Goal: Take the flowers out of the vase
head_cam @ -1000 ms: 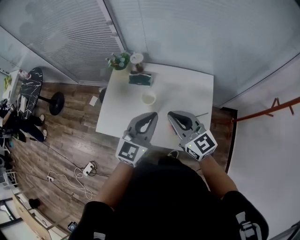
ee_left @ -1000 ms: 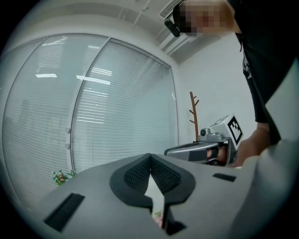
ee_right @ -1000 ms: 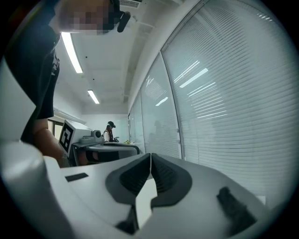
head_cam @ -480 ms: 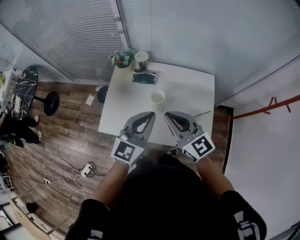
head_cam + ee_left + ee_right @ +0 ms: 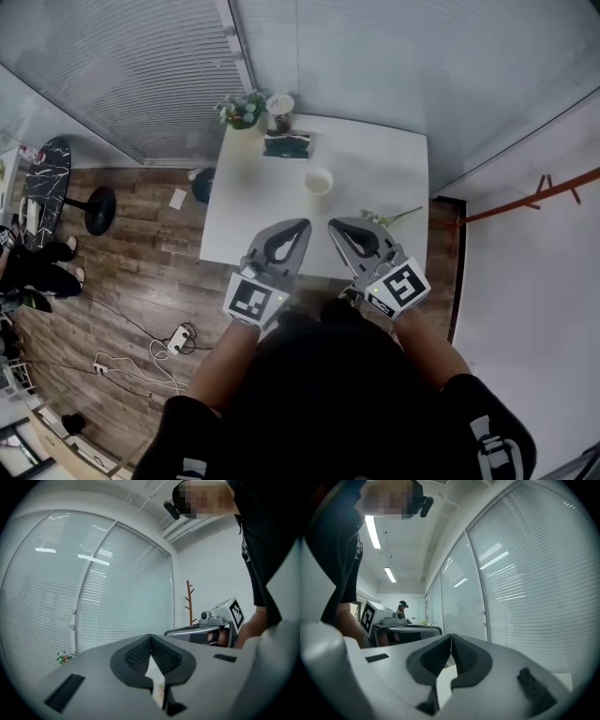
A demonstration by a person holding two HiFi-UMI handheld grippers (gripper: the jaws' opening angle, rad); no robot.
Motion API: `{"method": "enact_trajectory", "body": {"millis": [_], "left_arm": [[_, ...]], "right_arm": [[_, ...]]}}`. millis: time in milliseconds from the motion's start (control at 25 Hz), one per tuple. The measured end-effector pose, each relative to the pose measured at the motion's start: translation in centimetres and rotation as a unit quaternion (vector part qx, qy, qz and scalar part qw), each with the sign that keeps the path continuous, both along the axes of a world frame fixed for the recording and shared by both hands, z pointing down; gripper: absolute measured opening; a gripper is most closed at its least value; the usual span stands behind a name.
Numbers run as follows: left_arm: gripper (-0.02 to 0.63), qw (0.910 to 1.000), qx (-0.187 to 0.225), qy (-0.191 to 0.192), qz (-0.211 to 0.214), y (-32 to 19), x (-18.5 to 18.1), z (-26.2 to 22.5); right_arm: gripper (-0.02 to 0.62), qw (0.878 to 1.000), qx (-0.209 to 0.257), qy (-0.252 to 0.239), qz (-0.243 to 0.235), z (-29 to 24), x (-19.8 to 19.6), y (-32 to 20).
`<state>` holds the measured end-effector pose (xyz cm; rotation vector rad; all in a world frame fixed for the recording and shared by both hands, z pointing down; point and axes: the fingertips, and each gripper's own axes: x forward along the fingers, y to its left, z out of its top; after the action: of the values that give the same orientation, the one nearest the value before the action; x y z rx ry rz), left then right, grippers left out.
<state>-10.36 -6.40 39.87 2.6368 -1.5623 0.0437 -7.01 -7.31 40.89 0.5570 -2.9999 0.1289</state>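
We count one white table (image 5: pixel 380 169), one white vase (image 5: pixel 319 180), one flower sprig (image 5: pixel 392 217), one potted plant (image 5: pixel 242 110), one dark box (image 5: pixel 286 146), one jar (image 5: pixel 279 105).

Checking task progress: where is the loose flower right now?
In the head view, the flower lies on the white table's right side, just beyond the right tongs and nearer than the white cup.

Right gripper (image 5: pixel 451 639), fingers (image 5: pixel 465 656) together, empty

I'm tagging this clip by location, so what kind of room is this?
Probably an office or small meeting room: tall glass partition walls with white slatted blinds, a plain white square table on wood-plank flooring, and a brown wooden coat stand.
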Motion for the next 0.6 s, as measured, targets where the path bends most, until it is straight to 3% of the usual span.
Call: {"method": "enact_trajectory", "body": {"millis": [440, 600], "left_arm": [[0.012, 0.9997, -0.006, 0.024, 0.009, 1.0, 0.4, 0.2], [0.012, 0.9998, -0.007, 0.013, 0.011, 1.2, 0.2, 0.5]], "right_arm": [[0.020, 1.000, -0.001, -0.004, 0.016, 0.1, 0.7, 0.8], [0.020, 1.000, 0.002, 0.000, 0.019, 0.1, 0.8, 0.8]]}}
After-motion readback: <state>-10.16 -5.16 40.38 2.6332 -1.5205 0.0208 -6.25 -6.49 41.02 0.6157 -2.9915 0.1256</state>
